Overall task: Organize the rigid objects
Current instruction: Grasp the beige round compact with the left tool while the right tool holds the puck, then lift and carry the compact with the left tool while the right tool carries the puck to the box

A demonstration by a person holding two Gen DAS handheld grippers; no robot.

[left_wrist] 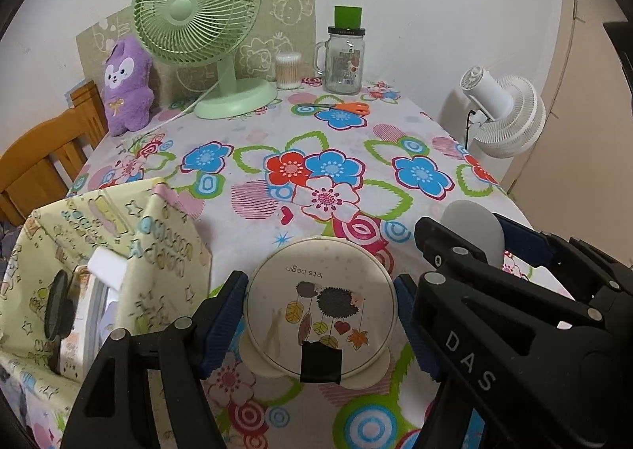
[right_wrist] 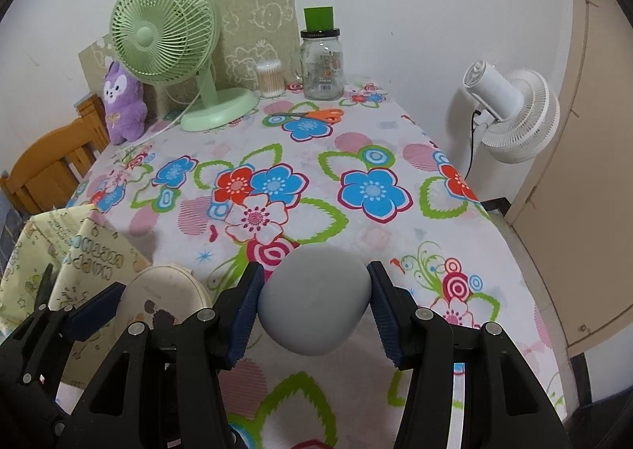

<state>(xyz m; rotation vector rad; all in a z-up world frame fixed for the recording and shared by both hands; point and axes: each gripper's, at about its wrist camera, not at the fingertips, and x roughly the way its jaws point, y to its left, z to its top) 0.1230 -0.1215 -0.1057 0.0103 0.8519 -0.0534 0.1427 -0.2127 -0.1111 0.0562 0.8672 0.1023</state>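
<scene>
A floral cloth (left_wrist: 245, 120) in blue, red and green covered the worktop, smooth and flat. The left gripper (left_wrist: 320, 314) had its blue ribbed pads pressed on either side of a round cream case (left_wrist: 320, 306), a hard, glossy disc printed with a hedgehog and hanging leaves, a square of black tape on its near edge; the jaws stood fairly wide, filled by the disc. The right gripper (right_wrist: 314, 306) was closed to a narrower gap on a matte grey pebble-shaped object (right_wrist: 316, 298), rounded and smooth, squeezed between its pads. Both things were held above the near end of the worktop, side by side. To the left stood a soft pale-yellow fabric bin (left_wrist: 118, 251) with cartoon print, its rim slack, boxes inside it. At the far end were a green plastic desk fan (left_wrist: 198, 10) with a ribbed grille, a fuzzy purple plush toy (left_wrist: 126, 85), a clear tub of cotton swabs (left_wrist: 288, 71), a glass mug jar (left_wrist: 344, 61) with a green cap, and orange-handled scissors (left_wrist: 340, 107) lying flat. A white fan (left_wrist: 502, 112) stood off the worktop's right side
</scene>
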